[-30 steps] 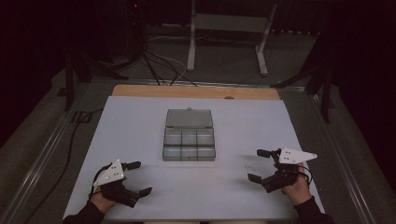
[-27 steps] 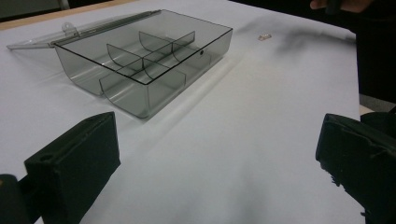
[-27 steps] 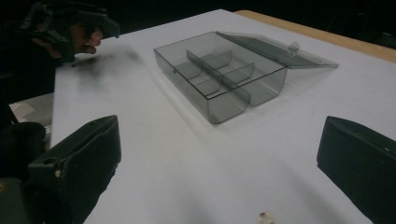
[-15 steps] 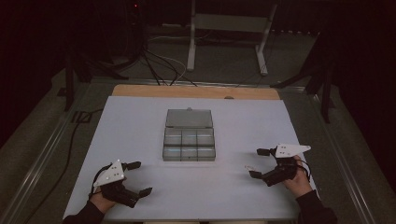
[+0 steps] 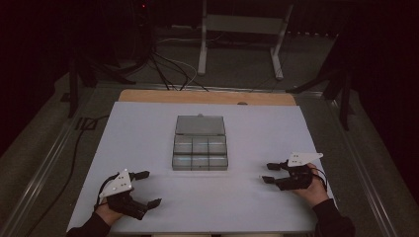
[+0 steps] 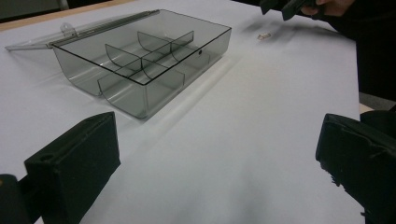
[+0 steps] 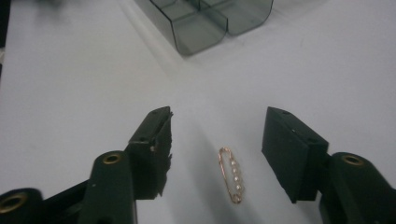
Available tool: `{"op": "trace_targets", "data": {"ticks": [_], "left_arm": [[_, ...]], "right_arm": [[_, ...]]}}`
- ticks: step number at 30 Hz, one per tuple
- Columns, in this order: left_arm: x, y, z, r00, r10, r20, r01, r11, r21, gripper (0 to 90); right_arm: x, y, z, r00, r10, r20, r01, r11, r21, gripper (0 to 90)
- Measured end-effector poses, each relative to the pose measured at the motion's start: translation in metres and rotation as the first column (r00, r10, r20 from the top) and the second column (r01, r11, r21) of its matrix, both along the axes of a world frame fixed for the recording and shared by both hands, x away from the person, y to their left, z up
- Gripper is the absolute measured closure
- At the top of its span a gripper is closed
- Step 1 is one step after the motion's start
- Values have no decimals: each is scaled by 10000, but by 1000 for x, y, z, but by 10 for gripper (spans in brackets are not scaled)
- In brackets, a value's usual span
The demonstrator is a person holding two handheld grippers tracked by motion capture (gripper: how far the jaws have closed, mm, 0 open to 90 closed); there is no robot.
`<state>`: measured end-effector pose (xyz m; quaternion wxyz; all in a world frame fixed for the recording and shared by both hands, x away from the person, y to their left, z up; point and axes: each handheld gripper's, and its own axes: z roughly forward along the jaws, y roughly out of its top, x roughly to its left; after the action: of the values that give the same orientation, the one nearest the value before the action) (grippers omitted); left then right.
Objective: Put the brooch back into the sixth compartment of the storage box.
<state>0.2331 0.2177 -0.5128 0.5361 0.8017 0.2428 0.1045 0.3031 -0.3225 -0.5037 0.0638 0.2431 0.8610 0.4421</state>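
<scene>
Box sits mid-table, clear smoked plastic, lid flipped open and lying flat on the far side. Six compartments, two rows of three; every one visible looks empty. Your right gripper has its jaws spread wide, straddling a gold safety pin lying flat on the table, not touching either jaw. Pin is near the box's right front corner, outside it. Your left gripper is also spread apart, holding nothing, near the table's front-left edge, well apart from the box.
</scene>
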Motion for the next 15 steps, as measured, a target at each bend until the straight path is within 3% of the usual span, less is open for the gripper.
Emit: {"op": "trace_targets", "data": {"ticks": [2, 10, 15], "left_arm": [[0, 0, 0, 10000, -6, -5, 6, 10000, 7, 11], [0, 0, 0, 10000, -36, -5, 36, 10000, 39, 11], [0, 0, 0, 10000, -60, 8, 60, 9999, 97, 11]], "right_arm": [[1, 0, -2, 9999, 122, 88, -117, 9988, -473, 501], [7, 1, -9, 9997, 232, -69, -237, 9953, -935, 590], [10, 2, -15, 9990, 229, -395, -277, 9918, -1251, 648]]}}
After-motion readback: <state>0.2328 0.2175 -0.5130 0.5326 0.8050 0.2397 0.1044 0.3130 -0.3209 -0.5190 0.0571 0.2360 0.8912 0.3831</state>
